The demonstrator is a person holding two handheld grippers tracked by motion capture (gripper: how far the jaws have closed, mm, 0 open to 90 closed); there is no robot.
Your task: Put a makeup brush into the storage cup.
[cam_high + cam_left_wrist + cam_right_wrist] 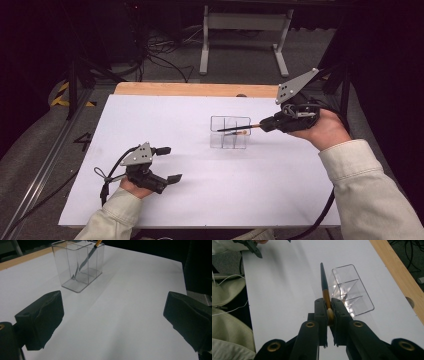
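My right gripper (264,125) is shut on a slim pen (237,128) with a black front end and a gold band. It holds the pen about level, pointing left across the top of a clear divided holder (220,139) that stands mid-table. In the right gripper view the pen (324,282) sticks out from between the jaws of the gripper (329,308), its tip just left of the holder (355,293). My left gripper (170,164) rests open near the table's front left with nothing between its jaws. In its own view that gripper (112,315) faces the holder (78,270).
A white sheet (150,120) covers the table, with a wooden strip (190,89) along its far edge. A metal stand (245,22) and cables lie on the floor beyond. A cable (107,177) trails from the left gripper.
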